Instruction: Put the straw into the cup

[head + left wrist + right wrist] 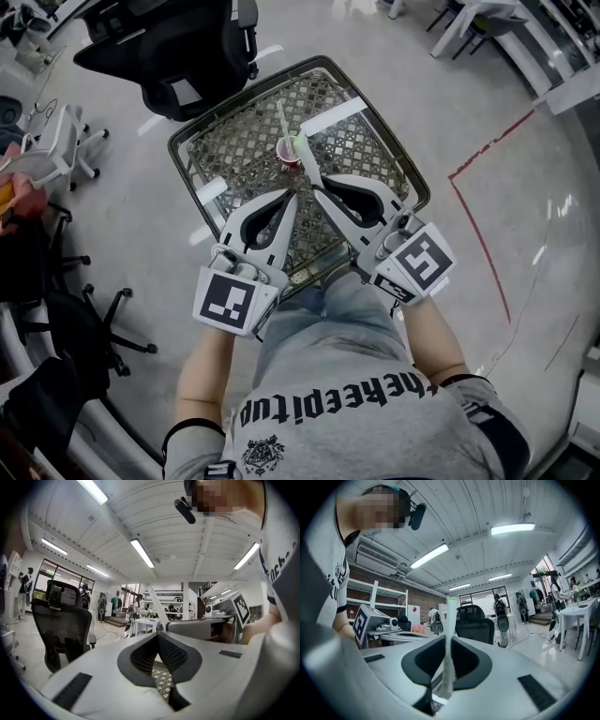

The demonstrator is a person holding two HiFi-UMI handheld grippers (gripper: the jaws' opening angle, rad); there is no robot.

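Note:
A small red cup (290, 156) stands in the middle of the woven mesh table (239, 141); a thin white straw (281, 120) appears to rise from it. My right gripper (315, 191) (447, 638) is shut on a pale straw with a green top (302, 150) (449, 620), which stands upright between the jaws just to the right of the cup. The left gripper (293, 195) (158, 635) sits beside it on the near side of the cup, jaws together with nothing between them. The cup does not show in either gripper view.
White tape strips (333, 114) lie on the table top. A black office chair (173, 52) stands behind the table at the far left. Red tape lines (478, 178) mark the floor at the right. More chairs (66, 141) stand at the left.

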